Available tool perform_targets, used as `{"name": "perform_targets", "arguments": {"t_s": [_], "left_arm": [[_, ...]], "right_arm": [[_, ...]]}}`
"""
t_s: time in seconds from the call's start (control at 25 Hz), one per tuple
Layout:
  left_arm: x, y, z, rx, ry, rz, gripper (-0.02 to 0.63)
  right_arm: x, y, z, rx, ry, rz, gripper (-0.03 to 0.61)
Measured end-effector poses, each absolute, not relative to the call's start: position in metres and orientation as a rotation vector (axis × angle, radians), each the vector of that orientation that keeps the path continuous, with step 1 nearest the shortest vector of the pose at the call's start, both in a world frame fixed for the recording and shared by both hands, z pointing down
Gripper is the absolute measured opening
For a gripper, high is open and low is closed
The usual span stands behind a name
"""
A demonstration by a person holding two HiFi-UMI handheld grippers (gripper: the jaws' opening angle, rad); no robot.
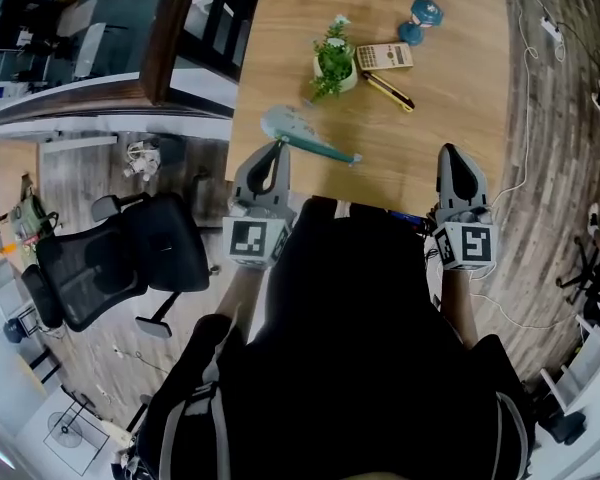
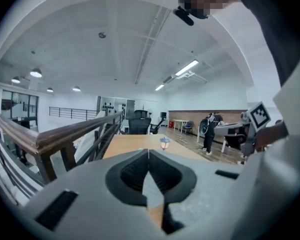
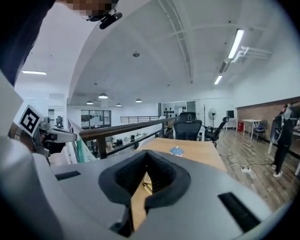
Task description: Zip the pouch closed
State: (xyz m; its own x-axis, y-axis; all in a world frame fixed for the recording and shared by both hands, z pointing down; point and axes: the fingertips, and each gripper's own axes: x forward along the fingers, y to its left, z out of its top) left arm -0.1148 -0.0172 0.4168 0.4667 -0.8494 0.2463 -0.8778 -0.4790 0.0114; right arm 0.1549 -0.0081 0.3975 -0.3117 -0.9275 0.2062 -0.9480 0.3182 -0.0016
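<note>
**A:** Where's the pouch [image 1: 305,136]?

**B:** It's lying on the wooden counter [image 1: 450,98], toward the near edge. It sits just past the tip of the left gripper [image 1: 276,150], at that gripper's one o'clock. The zip is too small to read.

**A:** And the fingers [image 2: 127,174] on that one?

**B:** They're pressed together at the tips and hold nothing. The right gripper [image 1: 454,158] is at three o'clock from the left one. Its tips meet too and it's empty, over the counter's near edge.

**A:** Anything else up there?

**B:** A small potted plant [image 1: 333,60] stands at the pouch's twelve o'clock. A calculator [image 1: 384,56] lies just beside the pot at three o'clock, with a yellow-and-black pen [image 1: 390,92] just below it. A blue dumbbell [image 1: 421,20] sits farther off at one o'clock.
</note>
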Motion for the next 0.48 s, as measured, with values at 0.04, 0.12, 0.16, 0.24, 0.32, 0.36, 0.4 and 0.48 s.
{"name": "perform_targets", "arguments": {"t_s": [0.04, 0.12, 0.16, 0.24, 0.32, 0.36, 0.4, 0.48], "left_arm": [[-0.115, -0.019, 0.414, 2.58, -1.548, 0.312, 0.002], [-0.113, -0.023, 0.402, 2.593, -1.597, 0.282, 0.002], [-0.112, -0.024, 0.396, 2.607, -1.624, 0.266, 0.002], [-0.111, -0.027, 0.386, 2.635, -1.679, 0.248, 0.003], [-0.11, -0.032, 0.381, 2.663, -1.704, 0.257, 0.003], [-0.109, -0.035, 0.38, 2.683, -1.703, 0.272, 0.002], [-0.107, -0.039, 0.379, 2.709, -1.698, 0.292, 0.003], [-0.104, -0.05, 0.374, 2.761, -1.695, 0.328, 0.003]], "right_arm": [[0.157, -0.01, 0.396, 1.764, -2.397, 0.169, 0.012], [0.161, -0.014, 0.391, 1.815, -2.366, 0.104, 0.012], [0.163, -0.016, 0.389, 1.835, -2.352, 0.078, 0.012], [0.164, -0.019, 0.388, 1.853, -2.323, 0.068, 0.012], [0.163, -0.022, 0.384, 1.842, -2.326, 0.027, 0.012], [0.161, -0.024, 0.382, 1.837, -2.338, -0.003, 0.012], [0.161, -0.026, 0.38, 1.837, -2.346, -0.013, 0.012], [0.163, -0.028, 0.378, 1.852, -2.368, 0.009, 0.012]]}}
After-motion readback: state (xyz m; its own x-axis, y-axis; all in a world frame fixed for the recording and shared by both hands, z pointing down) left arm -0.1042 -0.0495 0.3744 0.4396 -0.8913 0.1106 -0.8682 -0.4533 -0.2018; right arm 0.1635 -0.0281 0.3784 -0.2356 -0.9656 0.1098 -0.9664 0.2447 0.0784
